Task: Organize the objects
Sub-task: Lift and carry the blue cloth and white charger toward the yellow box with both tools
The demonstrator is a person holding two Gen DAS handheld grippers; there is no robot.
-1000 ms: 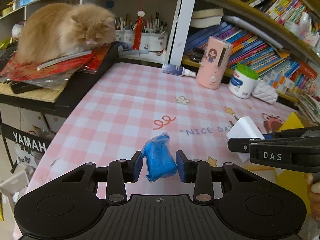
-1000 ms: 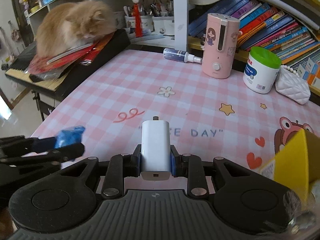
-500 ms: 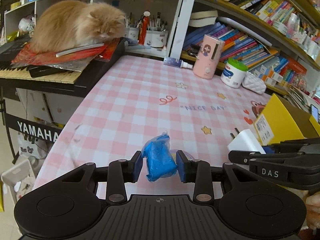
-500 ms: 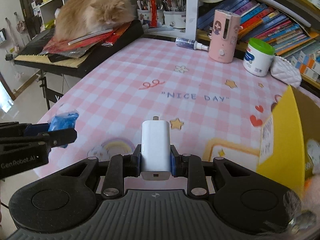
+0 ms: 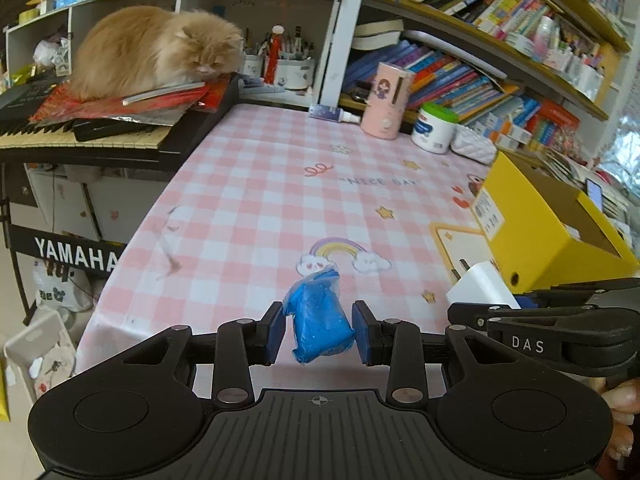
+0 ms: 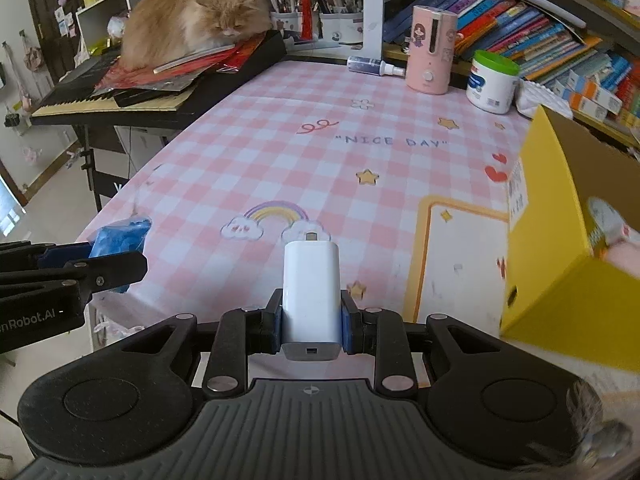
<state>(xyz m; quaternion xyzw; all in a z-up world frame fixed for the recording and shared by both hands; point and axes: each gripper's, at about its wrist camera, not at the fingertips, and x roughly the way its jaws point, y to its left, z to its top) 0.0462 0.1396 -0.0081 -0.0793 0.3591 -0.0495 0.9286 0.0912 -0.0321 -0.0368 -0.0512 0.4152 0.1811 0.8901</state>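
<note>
Holding a crumpled blue wrapped packet (image 5: 320, 326) clamped in my left gripper (image 5: 319, 332) and a white wall charger (image 6: 311, 280) in my right gripper (image 6: 311, 324), above the pink checked tablecloth (image 6: 320, 160).

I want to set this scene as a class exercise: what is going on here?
A person is tidying a pink checked table with two handheld grippers. The left gripper grips a blue wrapped packet; the right gripper clamps a white charger. An open yellow box stands at the right. A cat lies on the keyboard.
</note>
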